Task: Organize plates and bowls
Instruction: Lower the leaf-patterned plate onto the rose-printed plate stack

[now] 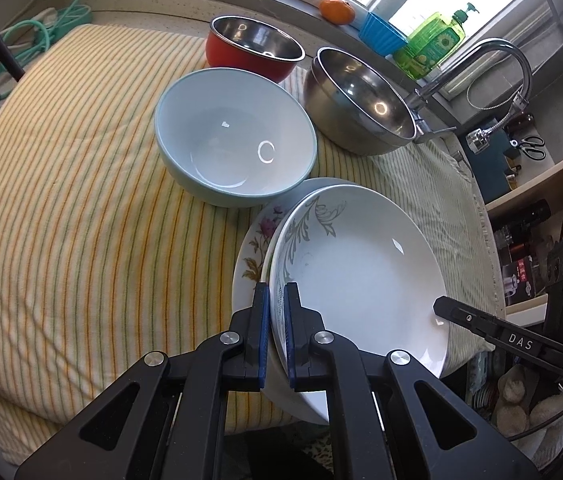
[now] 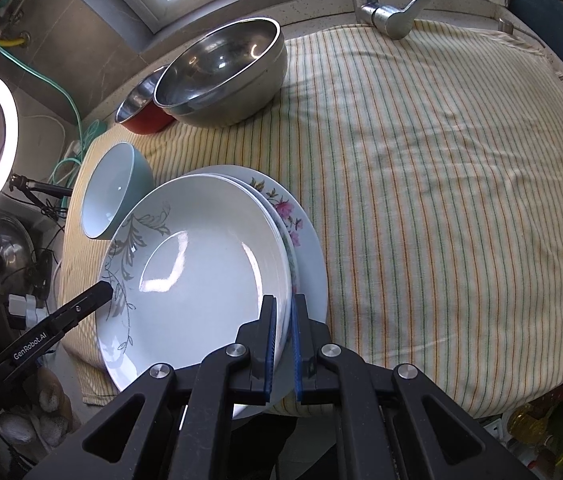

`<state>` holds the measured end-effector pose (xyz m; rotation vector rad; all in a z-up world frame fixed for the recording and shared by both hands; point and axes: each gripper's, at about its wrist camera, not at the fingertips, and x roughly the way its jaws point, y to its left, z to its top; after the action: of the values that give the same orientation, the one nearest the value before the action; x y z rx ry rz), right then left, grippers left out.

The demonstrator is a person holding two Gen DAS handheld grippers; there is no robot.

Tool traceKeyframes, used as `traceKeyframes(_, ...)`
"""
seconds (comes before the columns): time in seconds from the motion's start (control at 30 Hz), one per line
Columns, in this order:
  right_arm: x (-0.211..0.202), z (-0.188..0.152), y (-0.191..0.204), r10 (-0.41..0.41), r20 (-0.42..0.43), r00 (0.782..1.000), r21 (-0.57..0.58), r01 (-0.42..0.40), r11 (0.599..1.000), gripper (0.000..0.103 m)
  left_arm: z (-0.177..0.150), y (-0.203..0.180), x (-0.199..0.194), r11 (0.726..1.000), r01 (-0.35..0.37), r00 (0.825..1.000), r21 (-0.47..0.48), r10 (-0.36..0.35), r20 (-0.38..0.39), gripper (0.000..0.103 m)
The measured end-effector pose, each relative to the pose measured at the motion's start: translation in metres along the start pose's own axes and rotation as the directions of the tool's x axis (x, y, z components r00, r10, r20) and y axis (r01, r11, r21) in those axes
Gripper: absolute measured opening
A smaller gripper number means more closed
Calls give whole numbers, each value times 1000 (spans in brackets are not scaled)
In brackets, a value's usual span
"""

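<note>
Both tongs, left [image 1: 276,292] and right [image 2: 283,304], clamp opposite rims of a white deep plate [image 1: 357,264] with grey leaf scrollwork, atop a floral plate [image 1: 251,256] at the tabletop's [image 2: 421,200] striped-cloth front edge.

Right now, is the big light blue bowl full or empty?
Empty. The light blue bowl sits upright on the striped cloth, and its white inside shows only shiny light reflections, with nothing in it.
</note>
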<state>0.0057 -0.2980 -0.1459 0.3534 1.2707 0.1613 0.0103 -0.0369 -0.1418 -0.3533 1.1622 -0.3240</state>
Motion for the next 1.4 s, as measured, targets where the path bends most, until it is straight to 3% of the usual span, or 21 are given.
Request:
traceKeyframes(0.4,-3,-3,14,-70,18,997,-102,71,992,9,1,-2,-1,999,-15,1000,35,14,7,5)
traceKeyframes(0.9,-11,-11,13,-41,9,999,-77,42,996,9,-6,-3,-17,997,-14,1000,76,12,18,5)
traceKeyframes(1.4,-8,-12,10,-43,6,999,-65,43,997,7,-9,-2,-9,997,-8,1000,76,7,11,5)
